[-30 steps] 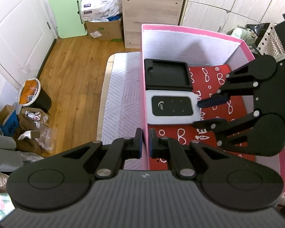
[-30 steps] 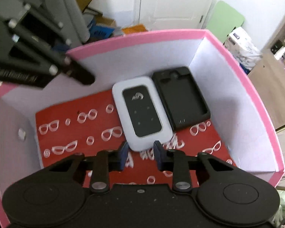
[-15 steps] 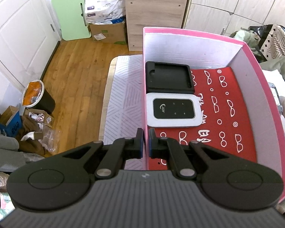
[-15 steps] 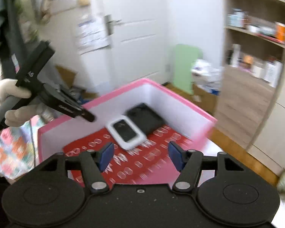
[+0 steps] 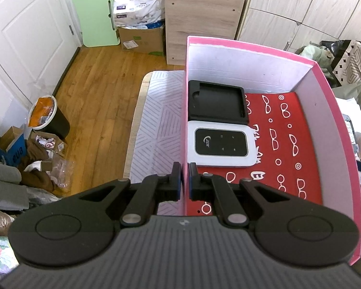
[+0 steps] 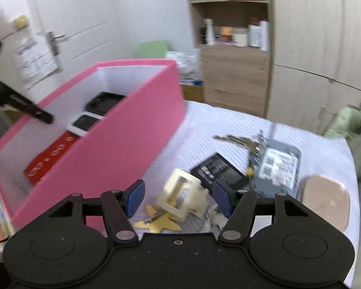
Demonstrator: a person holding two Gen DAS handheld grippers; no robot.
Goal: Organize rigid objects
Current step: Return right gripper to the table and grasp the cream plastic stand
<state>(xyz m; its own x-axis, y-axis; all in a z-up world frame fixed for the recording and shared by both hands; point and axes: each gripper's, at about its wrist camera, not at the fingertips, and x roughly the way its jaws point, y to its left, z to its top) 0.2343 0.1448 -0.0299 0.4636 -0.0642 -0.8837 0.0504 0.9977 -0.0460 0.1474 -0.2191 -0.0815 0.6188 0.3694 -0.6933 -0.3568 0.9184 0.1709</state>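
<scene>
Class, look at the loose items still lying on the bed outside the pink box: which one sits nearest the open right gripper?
The cream square frame piece, right between the right gripper fingers; the black battery, grey device and beige pad lie farther off.

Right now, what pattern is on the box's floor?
White eyeglasses on the red floor of the pink box; left wrist view.

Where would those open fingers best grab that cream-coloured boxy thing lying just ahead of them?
Probably across the two outer side walls of the cream hollow frame, coming down from above and straight ahead. It lies tilted on the bed between the right gripper fingers, which are open wider than it. Its open middle gives nothing to pinch, and the flat yellow piece beneath should be avoided.
</scene>
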